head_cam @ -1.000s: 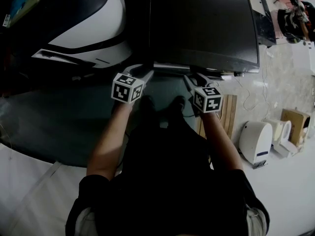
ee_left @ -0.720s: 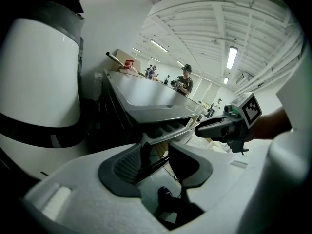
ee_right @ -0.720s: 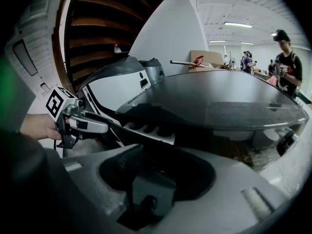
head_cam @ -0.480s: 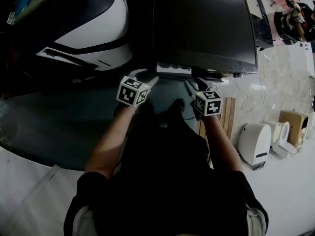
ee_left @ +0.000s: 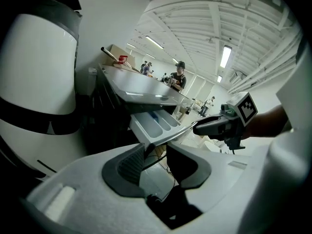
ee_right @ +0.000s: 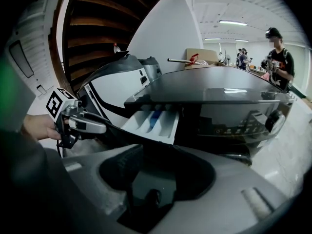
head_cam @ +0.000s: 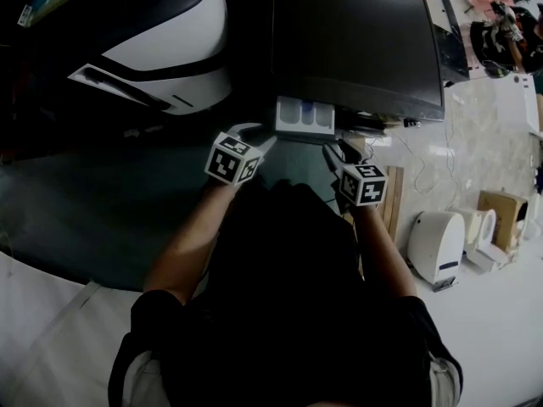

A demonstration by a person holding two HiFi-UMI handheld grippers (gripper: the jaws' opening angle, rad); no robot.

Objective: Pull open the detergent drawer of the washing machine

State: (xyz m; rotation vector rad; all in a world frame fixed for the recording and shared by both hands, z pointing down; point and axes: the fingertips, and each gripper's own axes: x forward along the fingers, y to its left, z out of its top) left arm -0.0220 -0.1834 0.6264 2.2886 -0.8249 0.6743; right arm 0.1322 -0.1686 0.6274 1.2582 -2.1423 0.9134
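The dark-topped washing machine (head_cam: pixel 356 41) has its detergent drawer (head_cam: pixel 304 115) pulled partway out, with its white compartments showing. In the left gripper view the drawer (ee_left: pixel 155 125) juts toward me. Its thin front edge runs between the tips of my left gripper (ee_left: pixel 157 152), whose jaws are closing with a gap still showing at the pads. My left gripper (head_cam: pixel 257 137) is at the drawer's left front corner. My right gripper (head_cam: pixel 333 152) is at the drawer's right front corner, jaws wide. The drawer's dark front (ee_right: pixel 146 136) lies just past the right gripper (ee_right: pixel 157 155).
A white and black appliance (head_cam: pixel 161 49) stands left of the washing machine. On the floor to the right are a white device (head_cam: pixel 437 246), a cardboard box (head_cam: pixel 501 214), wooden slats (head_cam: pixel 393 200) and a cable (head_cam: pixel 424 164). People stand at tables (ee_right: pixel 278 52) in the background.
The drawer has slid out of the machine, and its white compartments now show. Both grippers have moved back toward me along with it.
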